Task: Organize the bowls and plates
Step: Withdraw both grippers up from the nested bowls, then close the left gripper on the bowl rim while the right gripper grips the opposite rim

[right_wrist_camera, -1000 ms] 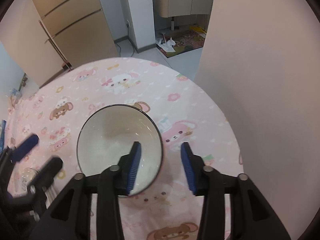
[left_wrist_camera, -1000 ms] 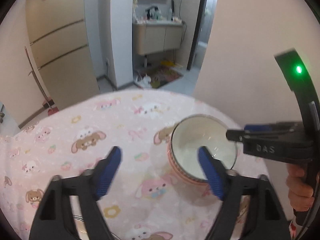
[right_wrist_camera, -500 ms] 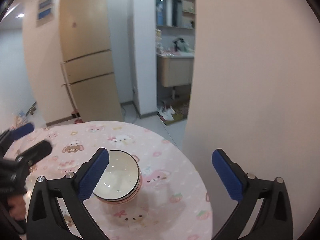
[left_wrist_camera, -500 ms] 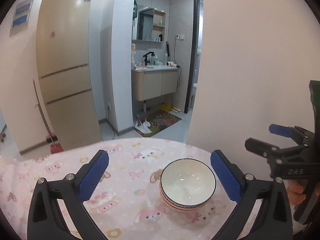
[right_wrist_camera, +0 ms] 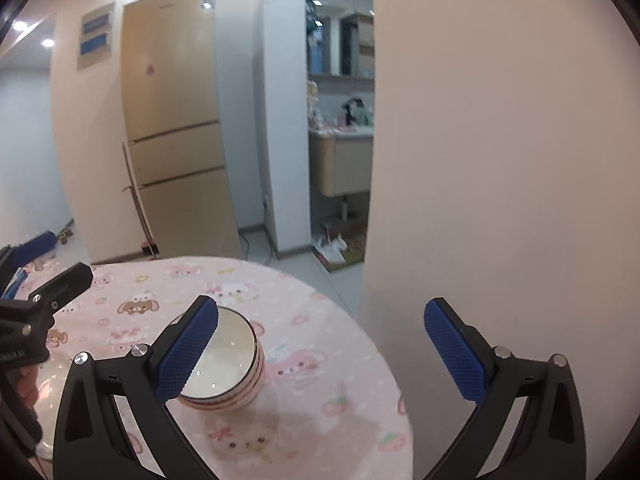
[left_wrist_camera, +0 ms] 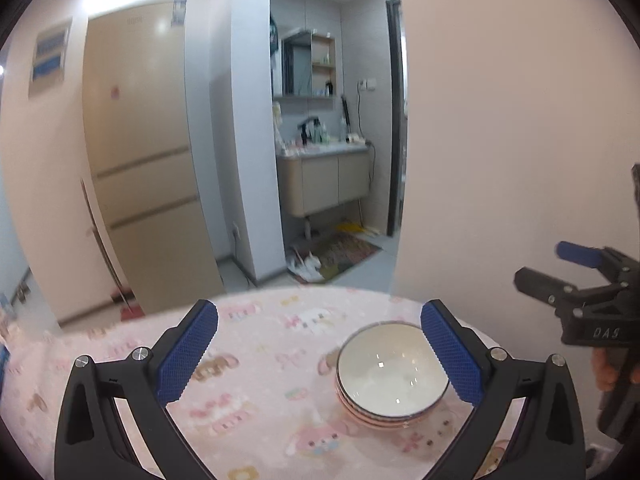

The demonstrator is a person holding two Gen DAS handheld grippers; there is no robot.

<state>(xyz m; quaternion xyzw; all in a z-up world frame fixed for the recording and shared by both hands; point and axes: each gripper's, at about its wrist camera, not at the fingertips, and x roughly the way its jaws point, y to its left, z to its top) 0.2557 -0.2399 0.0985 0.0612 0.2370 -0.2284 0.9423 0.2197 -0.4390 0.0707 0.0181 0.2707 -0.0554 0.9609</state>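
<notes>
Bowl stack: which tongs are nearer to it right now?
Left, it seems, narrowly. The bowl stack sits just beyond the left tongs' right finger; from the right tongs it looks smaller, partly behind their left finger.

A second ago the right gripper (right_wrist_camera: 321,354) has its fingers (right_wrist_camera: 187,354) narrow, one inside the bowl (right_wrist_camera: 224,364) at its rim; its jaws have just been opening and now stand wide, nothing between them, the bowl behind the left-hand finger. The left gripper (left_wrist_camera: 318,354) has also just been opening, from moderately spread to full width; the bowl (left_wrist_camera: 392,376), earlier touching its right finger (left_wrist_camera: 452,356), now sits between the fingers, apart from both pads. Both grippers are pulled back and tilted up: the bowl looks smaller and farther beyond the fingers, resting alone on the stack on the table (left_wrist_camera: 260,400).
</notes>
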